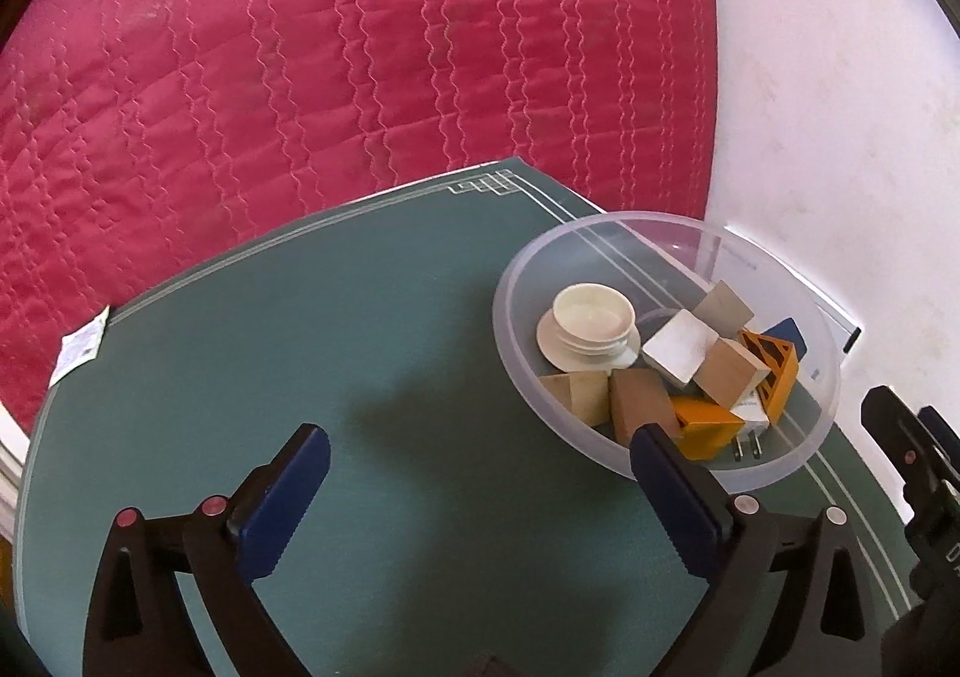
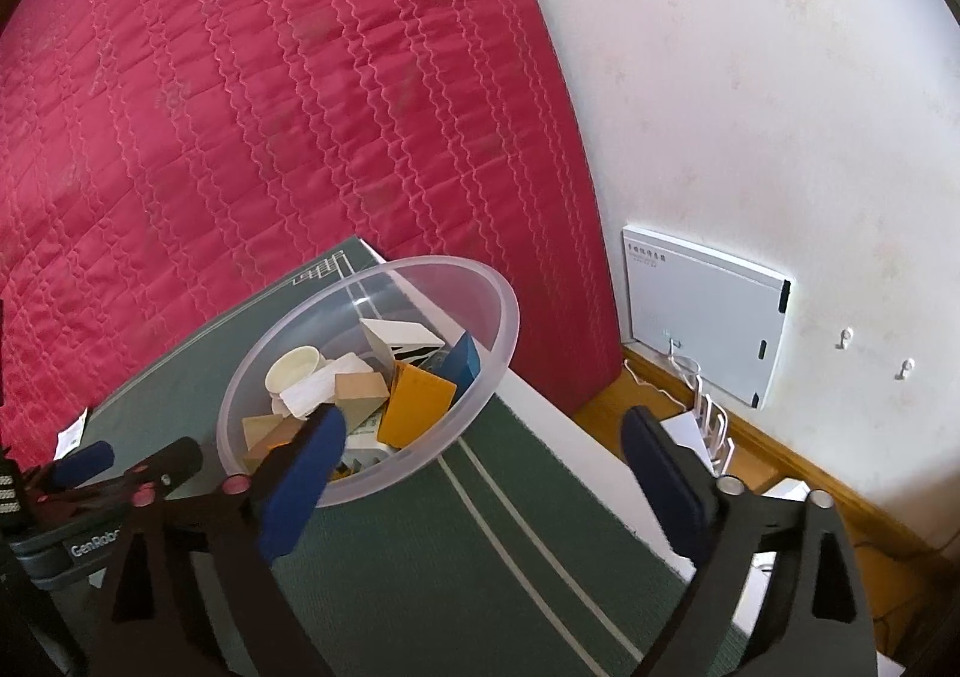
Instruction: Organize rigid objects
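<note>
Both tongs stand wide open and hold nothing: the left gripper (image 1: 480, 497) over bare green mat (image 1: 372, 353), the right gripper (image 2: 486, 473) beside it. The clear bowl (image 1: 798, 437) already contains the blocks, just right of the left tongs; the sorting seems finished, so next only a withdrawal is needed

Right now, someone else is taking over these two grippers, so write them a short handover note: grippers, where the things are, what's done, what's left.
Left gripper: open, nothing between its fingers, over bare green mat.
Right gripper: open, empty, at the near rim of the clear plastic bowl.
Things: the bowl sits on the mat's far right corner. Inside are the cream cup on stacked saucers, wooden blocks, orange pieces, a white square tile, a blue piece and a white plug adapter.
Done: all visible objects are in the bowl.
Left: nothing loose shows on the mat; check outside these views.
</note>
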Tool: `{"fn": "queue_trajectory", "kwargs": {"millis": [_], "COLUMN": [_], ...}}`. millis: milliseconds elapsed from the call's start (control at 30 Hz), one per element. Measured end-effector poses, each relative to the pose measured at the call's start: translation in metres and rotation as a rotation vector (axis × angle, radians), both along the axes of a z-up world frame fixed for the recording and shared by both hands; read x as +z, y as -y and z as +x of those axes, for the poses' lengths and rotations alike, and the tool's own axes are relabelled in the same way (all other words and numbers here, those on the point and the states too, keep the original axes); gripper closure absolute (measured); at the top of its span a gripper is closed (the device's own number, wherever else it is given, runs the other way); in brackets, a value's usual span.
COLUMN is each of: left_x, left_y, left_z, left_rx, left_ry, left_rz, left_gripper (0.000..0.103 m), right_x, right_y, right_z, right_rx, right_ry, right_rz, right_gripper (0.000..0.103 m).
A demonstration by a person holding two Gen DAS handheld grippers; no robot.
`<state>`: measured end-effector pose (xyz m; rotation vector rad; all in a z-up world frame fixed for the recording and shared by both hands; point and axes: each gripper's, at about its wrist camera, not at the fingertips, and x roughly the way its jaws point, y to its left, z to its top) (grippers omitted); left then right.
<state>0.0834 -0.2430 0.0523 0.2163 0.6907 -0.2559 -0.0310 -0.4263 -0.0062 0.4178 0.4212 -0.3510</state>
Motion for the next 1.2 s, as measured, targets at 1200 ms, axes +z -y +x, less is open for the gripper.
{"fn": "queue_trajectory", "kwargs": {"millis": [1200], "left_x": [0.012], "left_y": [-0.002], "left_z": [-0.022], "left_rx": [0.010], "left_ry": [0.154], "left_rz": [0.106], "left_gripper": [0.001], "right_x": [0.004], "right_y": [-0.029], "right_z": [0.005], "right_rx": [0.127], "right_ry": [-0.060], "right_rz": [-0.132], "right_gripper": [0.003]}}
